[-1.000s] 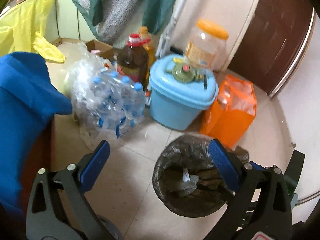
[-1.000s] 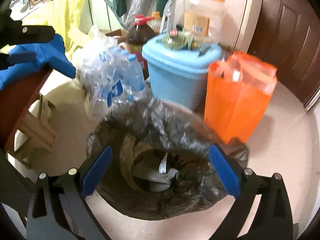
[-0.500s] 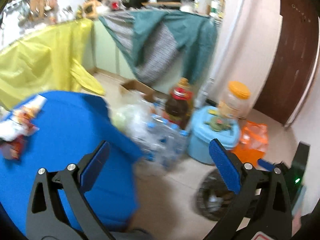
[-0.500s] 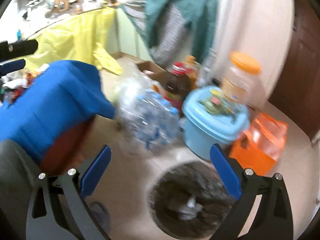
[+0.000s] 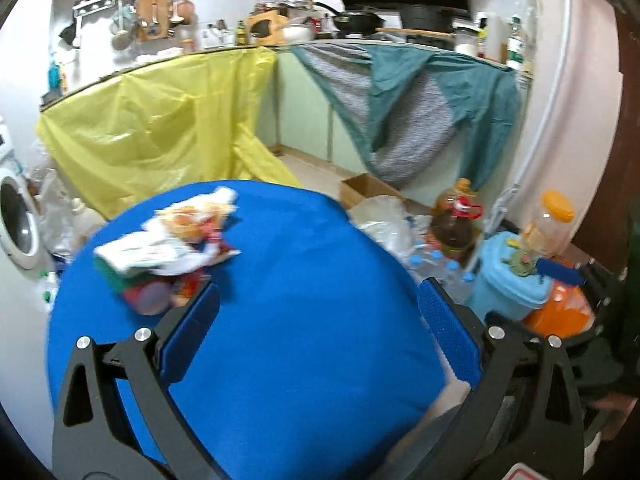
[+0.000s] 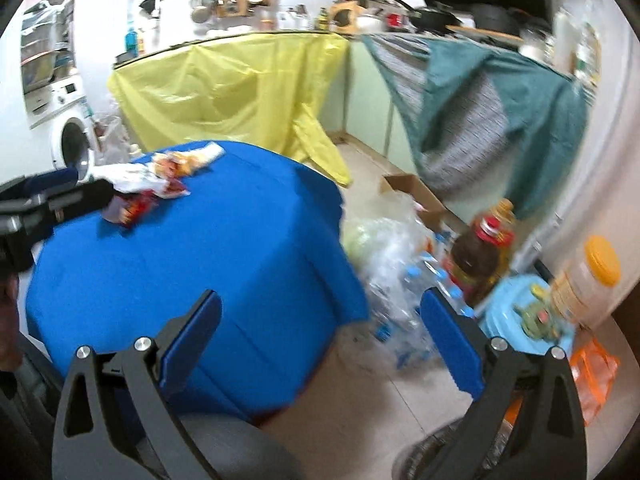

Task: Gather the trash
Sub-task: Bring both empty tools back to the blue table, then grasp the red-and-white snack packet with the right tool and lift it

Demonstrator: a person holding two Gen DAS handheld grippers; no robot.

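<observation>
A pile of trash (image 5: 168,248), crumpled wrappers and white paper, lies on the far left part of a round table with a blue cloth (image 5: 304,320). It also shows in the right wrist view (image 6: 152,184). My left gripper (image 5: 318,336) is open and empty, above the table's near side, short of the trash. My right gripper (image 6: 320,340) is open and empty, over the table's right edge and the floor. The left gripper shows at the left edge of the right wrist view (image 6: 48,208). The bin's black liner (image 6: 432,456) peeks in at the bottom.
On the floor to the right stand a pack of water bottles (image 6: 404,304), an oil jug (image 6: 480,252), a light blue lidded tub (image 6: 524,320), a jar with an orange lid (image 6: 588,284) and an orange bag (image 6: 596,368). Yellow and teal cloths hang from the counter behind.
Both grippers have swung up and left, away from the black-lined bin on the floor, and now look over the blue table with the trash. Both stayed open.
</observation>
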